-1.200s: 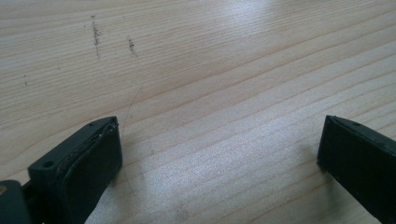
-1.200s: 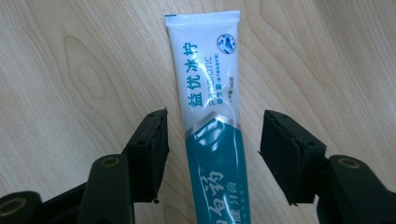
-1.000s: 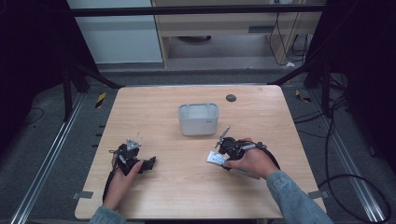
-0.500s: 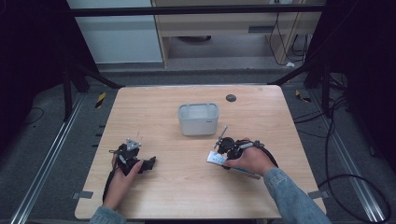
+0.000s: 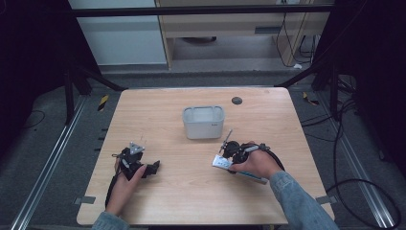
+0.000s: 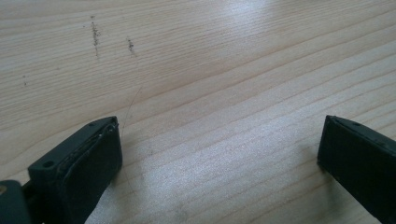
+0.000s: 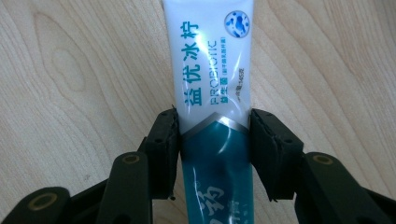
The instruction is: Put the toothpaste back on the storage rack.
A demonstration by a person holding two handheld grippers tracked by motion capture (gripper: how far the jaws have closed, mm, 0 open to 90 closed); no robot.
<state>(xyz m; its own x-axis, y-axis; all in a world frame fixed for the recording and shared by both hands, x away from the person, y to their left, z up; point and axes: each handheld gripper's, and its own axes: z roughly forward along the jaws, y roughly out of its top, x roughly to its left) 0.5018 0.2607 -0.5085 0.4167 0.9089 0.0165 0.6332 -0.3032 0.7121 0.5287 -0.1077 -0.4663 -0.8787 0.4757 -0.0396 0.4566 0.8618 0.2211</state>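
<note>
A toothpaste tube [image 7: 215, 70], white with a teal lower half and printed lettering, runs straight up between my right gripper's [image 7: 215, 140] two black jaws, which press on both its sides. It is low over the wooden table [image 5: 191, 191]; whether it touches the wood I cannot tell. From the high view the tube [image 5: 221, 163] pokes out to the left of the right gripper [image 5: 227, 158], held in a hand right of centre. My left gripper [image 5: 151, 168] rests near the table's left front, and its jaws stand wide apart over bare wood [image 6: 219, 144].
A grey rectangular bin [image 5: 203, 122] stands at the table's middle, just beyond the right gripper. A small dark disc [image 5: 236, 100] lies near the far edge. Black frame posts and cables flank the table on both sides.
</note>
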